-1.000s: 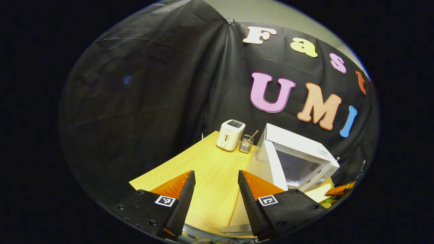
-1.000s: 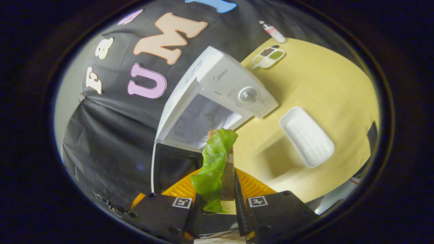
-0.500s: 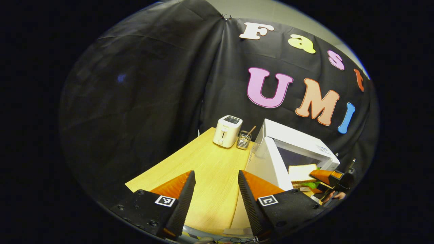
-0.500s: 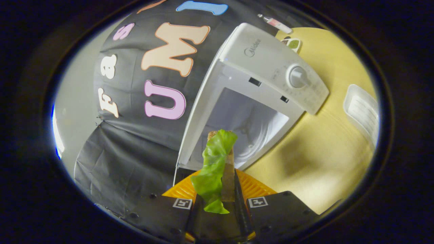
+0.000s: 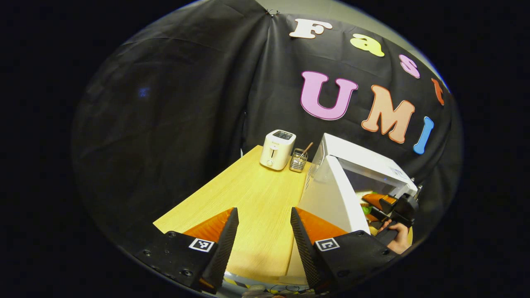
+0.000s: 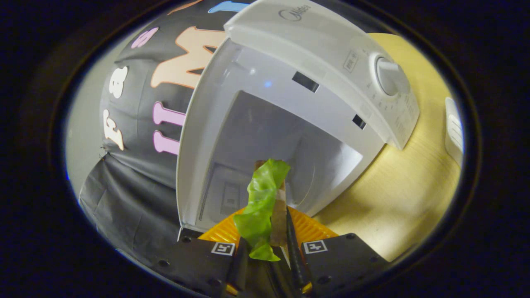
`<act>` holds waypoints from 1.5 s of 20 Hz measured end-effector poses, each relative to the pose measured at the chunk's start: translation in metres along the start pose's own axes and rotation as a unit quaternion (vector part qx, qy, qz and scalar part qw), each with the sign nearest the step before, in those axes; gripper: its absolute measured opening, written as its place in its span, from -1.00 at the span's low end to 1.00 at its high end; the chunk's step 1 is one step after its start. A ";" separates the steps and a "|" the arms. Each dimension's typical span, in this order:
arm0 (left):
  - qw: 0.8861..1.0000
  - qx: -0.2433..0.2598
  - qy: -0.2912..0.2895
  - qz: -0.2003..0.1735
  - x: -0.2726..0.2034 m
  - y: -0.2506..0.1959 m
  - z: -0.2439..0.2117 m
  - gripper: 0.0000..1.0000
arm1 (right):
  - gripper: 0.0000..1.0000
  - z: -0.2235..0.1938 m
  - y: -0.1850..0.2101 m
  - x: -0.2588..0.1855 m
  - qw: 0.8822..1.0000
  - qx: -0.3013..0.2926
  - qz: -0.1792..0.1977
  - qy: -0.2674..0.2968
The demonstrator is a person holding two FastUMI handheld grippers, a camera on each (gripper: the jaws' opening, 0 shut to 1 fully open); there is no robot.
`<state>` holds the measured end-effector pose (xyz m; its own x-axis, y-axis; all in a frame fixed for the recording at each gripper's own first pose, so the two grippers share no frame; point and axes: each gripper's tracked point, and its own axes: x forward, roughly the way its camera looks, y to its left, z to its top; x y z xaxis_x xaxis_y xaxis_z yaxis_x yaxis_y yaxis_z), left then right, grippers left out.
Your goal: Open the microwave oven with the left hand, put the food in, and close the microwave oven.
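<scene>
Hidden/unclear first: in left gripper view, microwave (image 5: 364,169) cavity mostly blocked by its own open door (image 5: 331,198), lower right of frame. Right gripper (image 5: 374,203) seen small there, at cavity mouth, w/ a hand (image 5: 399,242) on its grip; jaws too small to judge in that view. Bit of green + pale food (image 5: 365,194) just visible past door edge. In right gripper view, door cut off at lower left; tray (image 6: 453,132) cut off at right edge. Sandwich bread edge-on, mostly behind lettuce, so filling hard to make out.

Sandwich (image 6: 265,203): green lettuce leaf draped down its side, brown bread strip beside it, standing upright bottom centre of frame. Clamped between right gripper (image 6: 265,248) fingers, pressed from both sides, w/ far end at microwave (image 6: 314,82) opening; white cavity behind it.

Left gripper (image 5: 263,244): jaws wide apart, nothing held, bottom centre over table (image 5: 256,198). Toaster (image 5: 276,150) + small holder (image 5: 299,160) mid-frame, at table's far edge, left of microwave.
</scene>
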<state>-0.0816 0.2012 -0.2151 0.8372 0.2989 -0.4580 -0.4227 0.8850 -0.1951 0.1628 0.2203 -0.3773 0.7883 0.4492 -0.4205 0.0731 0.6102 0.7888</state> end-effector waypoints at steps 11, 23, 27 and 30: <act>1.000 0.009 0.021 0.013 0.002 0.008 -0.010 0.48 | -0.10 0.021 0.000 0.038 0.998 0.015 -0.027 -0.063; 0.999 0.002 0.037 0.020 0.002 0.011 -0.023 0.48 | 0.79 0.040 -0.026 0.030 0.977 -0.136 -0.121 -0.110; 0.999 -0.001 0.045 0.020 0.002 0.013 -0.028 0.48 | 0.80 0.054 -0.030 0.018 0.960 -0.206 -0.139 -0.130; 0.999 0.000 0.047 0.018 0.004 0.013 -0.029 0.48 | 0.80 0.058 -0.019 0.011 0.952 -0.240 -0.126 -0.140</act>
<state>-0.0941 0.2034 -0.2449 0.7850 0.2968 -0.5438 -0.4523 0.8744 -0.1758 0.2057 0.1757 -0.3715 0.9196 0.0978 -0.3805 0.0475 0.9338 0.3547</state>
